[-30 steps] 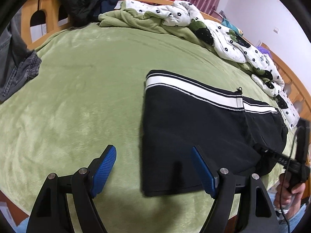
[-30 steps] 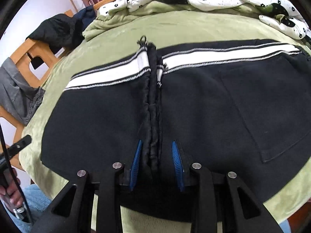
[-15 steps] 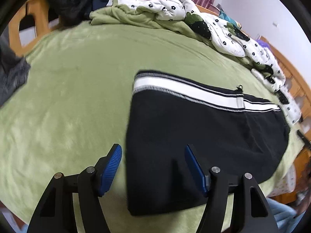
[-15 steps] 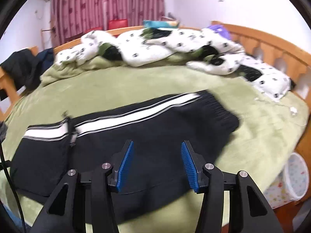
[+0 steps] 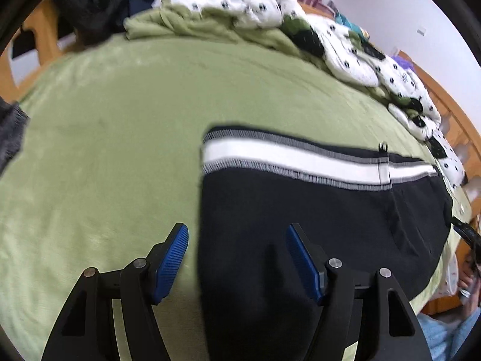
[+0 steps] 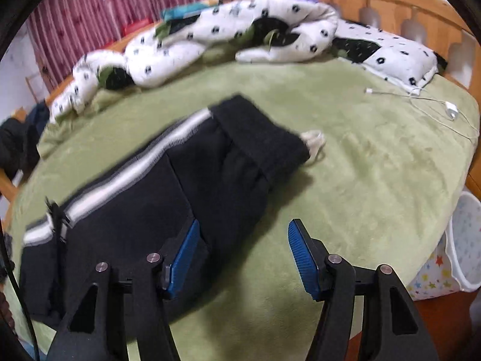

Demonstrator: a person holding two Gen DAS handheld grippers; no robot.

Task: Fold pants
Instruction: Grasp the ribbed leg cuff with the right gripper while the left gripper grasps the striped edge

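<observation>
Black pants (image 5: 315, 219) with a white side stripe lie folded flat on the green blanket (image 5: 105, 150). My left gripper (image 5: 237, 258) is open and low over their left end; the pants' edge runs between its fingers without touching the pads. In the right wrist view the pants (image 6: 150, 204) stretch leftward, with the ribbed waistband (image 6: 258, 138) and a white drawstring (image 6: 314, 143) at the far end. My right gripper (image 6: 243, 255) hangs over their near right edge, its jaws opening. Its left finger (image 6: 183, 255) is above black cloth, and its right finger is above bare blanket.
A white quilt (image 6: 210, 33) with black flower print is heaped along the far side of the bed. The wooden bed frame (image 6: 390, 3) rings it. A white charger cable (image 6: 448, 111) lies at right. A star-printed bin (image 6: 460, 240) stands beside the bed. Dark clothes (image 5: 87, 3) hang at far left.
My right gripper let go of the bunched middle fold, widened, and swung right to the waistband end. The left gripper narrowed a little and shifted slightly along the pants' left edge.
</observation>
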